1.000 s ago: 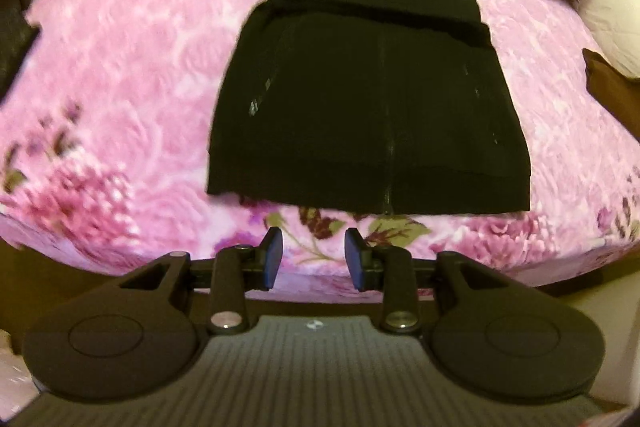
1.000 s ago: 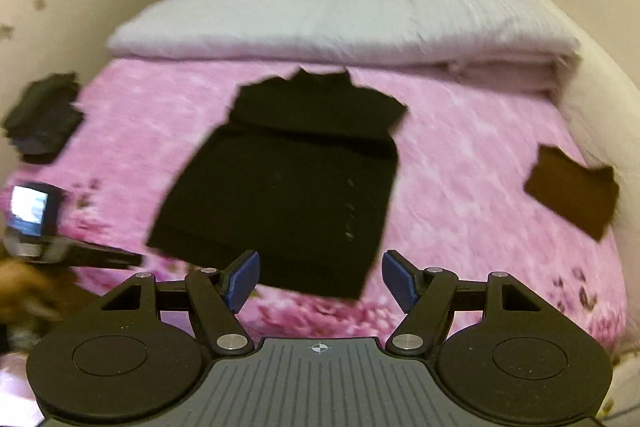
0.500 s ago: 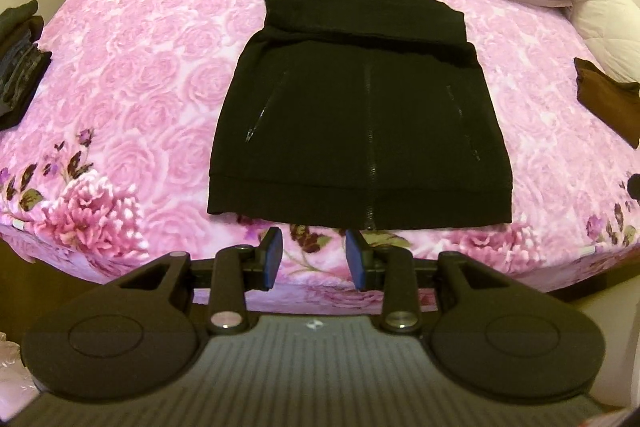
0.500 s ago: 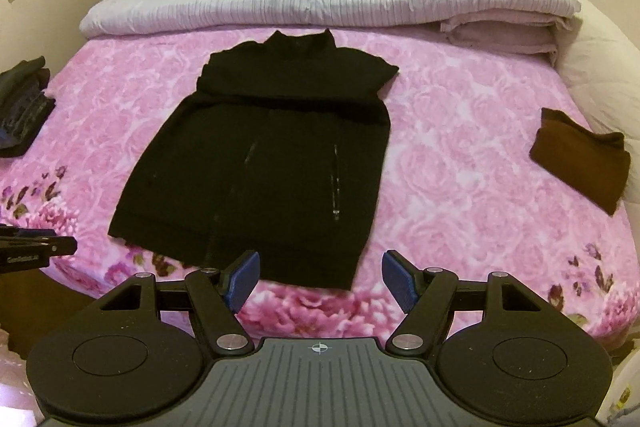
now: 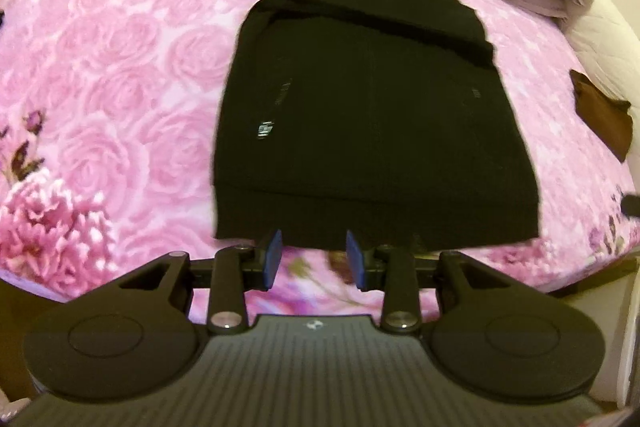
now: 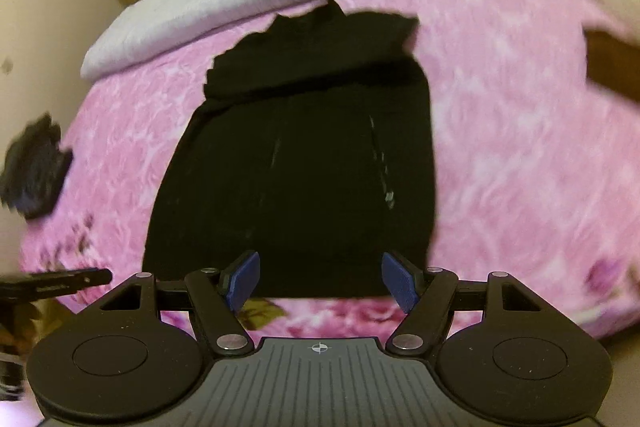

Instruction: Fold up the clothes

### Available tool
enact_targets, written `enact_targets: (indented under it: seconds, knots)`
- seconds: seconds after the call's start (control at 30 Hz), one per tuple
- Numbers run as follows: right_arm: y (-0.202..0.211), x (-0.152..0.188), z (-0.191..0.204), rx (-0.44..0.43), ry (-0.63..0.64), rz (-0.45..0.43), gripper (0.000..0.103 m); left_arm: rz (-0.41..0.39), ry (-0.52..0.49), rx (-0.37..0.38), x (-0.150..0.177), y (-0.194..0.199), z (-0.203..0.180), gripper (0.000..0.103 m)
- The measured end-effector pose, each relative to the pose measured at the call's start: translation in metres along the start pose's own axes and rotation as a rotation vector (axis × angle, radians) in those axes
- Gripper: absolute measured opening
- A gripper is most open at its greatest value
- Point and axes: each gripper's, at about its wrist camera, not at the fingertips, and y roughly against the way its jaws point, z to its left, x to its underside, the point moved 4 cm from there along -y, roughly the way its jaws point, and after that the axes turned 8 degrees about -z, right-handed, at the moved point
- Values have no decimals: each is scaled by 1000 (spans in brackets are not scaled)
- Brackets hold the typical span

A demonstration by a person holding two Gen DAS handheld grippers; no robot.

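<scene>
Bare pink bedspread (image 5: 120,67) flanks the black garment (image 5: 368,115); brown folded cloth (image 5: 600,115) lies well right.

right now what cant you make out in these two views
- Black garment zipper and pockets: motion blur, both views.
- Brown folded item: small in the left view, cut by the right view's edge.
- Dark pile: blurred, right view only.
- Bed front edge: hidden behind both grippers' bodies.

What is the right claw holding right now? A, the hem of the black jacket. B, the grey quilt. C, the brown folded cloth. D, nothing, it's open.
D: the right claw is spread wide with nothing between its blue pads, just short of the black zip-up jacket lying flat on the pink floral bedspread.
</scene>
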Motion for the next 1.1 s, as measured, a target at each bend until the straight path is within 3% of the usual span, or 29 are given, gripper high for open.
enact_targets:
  seconds: [0.27,0.57,0.7,0.83,1.03,1.1]
  knots:
    - [-59,32,-35,29,-169,15,69,44,93,56,-3,-72,84,31]
    - [-101,45,-78,40,-254,-32,69,2,248,170,3,-123,118,32]
    - [-121,48,-107,30,-304,-50,69,-42,342,247,7,-133,127,39]
    - [-140,53,-129,-47,-396,-52,69,-67,420,321,9,-138,129,41]
    - [-156,49,-144,-209,-496,-82,69,-51,382,413,5,-152,121,45]
    - [-164,46,-146,-231,-495,-66,56,-44,408,435,3,-160,124,45]
